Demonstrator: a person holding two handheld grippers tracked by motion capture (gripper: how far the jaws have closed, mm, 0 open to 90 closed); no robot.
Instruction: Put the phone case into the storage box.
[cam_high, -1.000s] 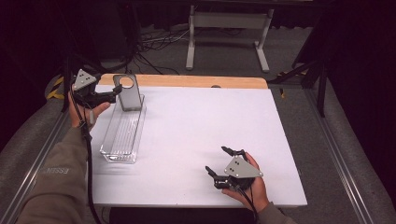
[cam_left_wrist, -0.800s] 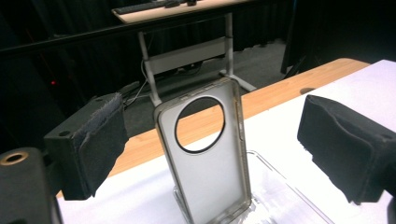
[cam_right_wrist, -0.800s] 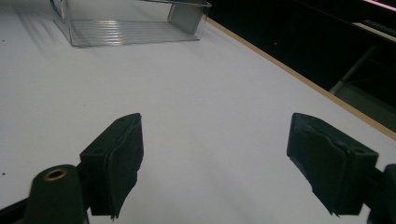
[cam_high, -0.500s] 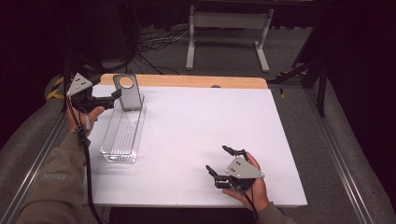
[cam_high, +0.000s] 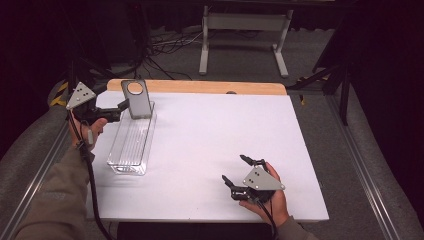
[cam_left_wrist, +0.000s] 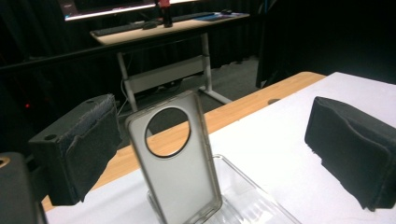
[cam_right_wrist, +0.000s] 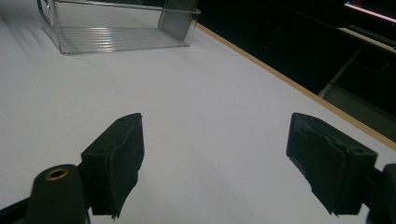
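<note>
While the left tongs (cam_high: 121, 106) stood wide at the desk's (cam_high: 210, 135) far-left corner, one phone case (cam_left_wrist: 173, 161) leaned upright just ahead, untouched, in the far end of one clear bin (cam_high: 131, 145). Case's foot was cut off in the left gripper view. Right tongs (cam_high: 234, 169) gaped wide, empty, near the front edge.

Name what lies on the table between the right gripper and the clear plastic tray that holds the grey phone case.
Nothing: in the high view, bare white table separates the right gripper from the clear plastic tray.
</note>
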